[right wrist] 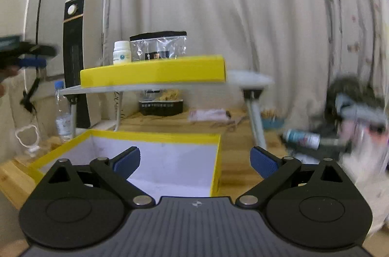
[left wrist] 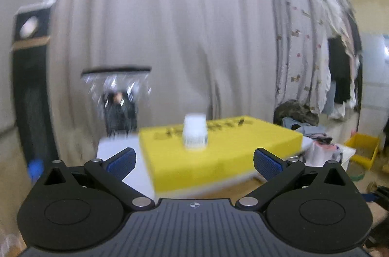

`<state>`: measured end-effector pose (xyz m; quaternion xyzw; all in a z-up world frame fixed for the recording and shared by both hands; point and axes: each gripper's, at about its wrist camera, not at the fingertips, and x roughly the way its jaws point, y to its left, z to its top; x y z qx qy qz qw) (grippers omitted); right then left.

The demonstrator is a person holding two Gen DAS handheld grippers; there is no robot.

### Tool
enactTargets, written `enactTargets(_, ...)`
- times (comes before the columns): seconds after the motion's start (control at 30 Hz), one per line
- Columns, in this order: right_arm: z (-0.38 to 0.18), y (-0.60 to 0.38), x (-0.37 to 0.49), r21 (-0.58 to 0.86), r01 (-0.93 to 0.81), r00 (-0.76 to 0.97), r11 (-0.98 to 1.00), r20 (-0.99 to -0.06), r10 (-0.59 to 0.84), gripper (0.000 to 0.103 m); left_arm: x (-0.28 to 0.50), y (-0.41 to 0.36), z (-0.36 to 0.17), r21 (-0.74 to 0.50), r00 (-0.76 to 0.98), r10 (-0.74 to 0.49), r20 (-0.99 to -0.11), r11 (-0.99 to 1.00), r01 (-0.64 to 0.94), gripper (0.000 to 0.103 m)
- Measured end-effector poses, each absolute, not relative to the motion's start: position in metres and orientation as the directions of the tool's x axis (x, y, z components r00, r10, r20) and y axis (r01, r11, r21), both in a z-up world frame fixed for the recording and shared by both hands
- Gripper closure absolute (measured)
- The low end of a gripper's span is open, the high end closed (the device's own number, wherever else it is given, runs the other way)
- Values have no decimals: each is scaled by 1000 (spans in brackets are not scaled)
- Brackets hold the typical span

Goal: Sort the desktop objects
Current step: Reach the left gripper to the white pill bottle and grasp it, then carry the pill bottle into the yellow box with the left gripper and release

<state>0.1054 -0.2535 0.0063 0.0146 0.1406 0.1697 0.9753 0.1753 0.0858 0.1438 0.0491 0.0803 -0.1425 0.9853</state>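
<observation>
A small white bottle [left wrist: 195, 133] stands upright on a flat yellow box lid [left wrist: 218, 150] on a small grey folding table [right wrist: 248, 77]. It also shows in the right wrist view [right wrist: 122, 52], beside a clear plastic bag with a black top [right wrist: 159, 46]. My left gripper [left wrist: 194, 161] is open and empty, just short of the lid. My right gripper [right wrist: 194, 163] is open and empty, low over an open yellow-rimmed box [right wrist: 167, 159] on the wooden floor. The left gripper shows blurred at the far left of the right wrist view [right wrist: 31, 57].
A black tower heater [right wrist: 74, 57] and a water bottle [right wrist: 63, 116] stand left of the table. A black packet [right wrist: 160, 106] lies under it. A blue-white can [right wrist: 302, 138] and clothes [right wrist: 352, 111] lie right. A yellow bin [left wrist: 363, 150] sits far right.
</observation>
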Motion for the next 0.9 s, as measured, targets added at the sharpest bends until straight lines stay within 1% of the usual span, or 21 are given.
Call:
enactTargets(0.07, -3, -254, 100, 62, -336, 902, 940, -267, 340, 0, 199, 75, 149, 118, 951, -266, -158, 951, 286, 1)
enactTargets(0.13, -5, -255, 98, 40, -331, 907, 943, -261, 330, 0, 219, 66, 152, 141, 950, -263, -169, 947, 287, 9)
enactTargets(0.17, -3, -254, 95, 48, -330, 906, 943, -264, 330, 0, 228, 61, 154, 142, 948, -260, -184, 947, 287, 11)
enactTargets(0.23, -1, -259, 90, 92, -328, 898, 940, -278, 341, 0, 246, 52, 154, 143, 944, -250, -214, 948, 283, 18)
enactTargets(0.27, 0, -264, 88, 111, -332, 894, 937, -280, 351, 0, 253, 48, 153, 151, 947, -230, -225, 952, 267, 20)
enactTargets(0.3, 0, -265, 86, 121, -333, 893, 935, -278, 354, 0, 260, 46, 151, 156, 949, -212, -234, 955, 252, 25)
enactTargets(0.4, 1, -270, 84, 125, -330, 895, 936, -273, 352, 0, 269, 43, 147, 161, 953, -191, -237, 959, 233, 26)
enactTargets(0.43, 1, -271, 84, 128, -328, 896, 936, -271, 351, 0, 270, 42, 147, 166, 954, -195, -230, 958, 235, 29)
enactTargets(0.47, 1, -273, 84, 131, -324, 898, 937, -269, 348, 0, 271, 41, 147, 170, 954, -198, -226, 956, 239, 34)
enactTargets(0.53, 1, -277, 85, 137, -317, 901, 939, -267, 343, 0, 272, 40, 146, 173, 950, -197, -241, 955, 242, 63)
enactTargets(0.57, 0, -279, 86, 143, -313, 901, 939, -268, 341, 0, 274, 40, 147, 165, 946, -199, -256, 955, 246, 67)
enactTargets(0.67, -3, -283, 89, 165, -302, 900, 939, -277, 338, 0, 277, 41, 147, 167, 942, -198, -271, 954, 249, 69)
enactTargets(0.73, -4, -284, 91, 175, -297, 900, 939, -279, 336, 0, 274, 40, 147, 185, 942, -207, -263, 948, 260, 70)
enactTargets(0.83, -4, -284, 90, 179, -302, 898, 936, -277, 343, 0, 267, 42, 154, 173, 944, -219, -248, 949, 265, 70)
enactTargets(0.9, -4, -283, 90, 175, -308, 896, 935, -276, 347, 0, 255, 41, 161, 159, 941, -249, -230, 944, 289, 70)
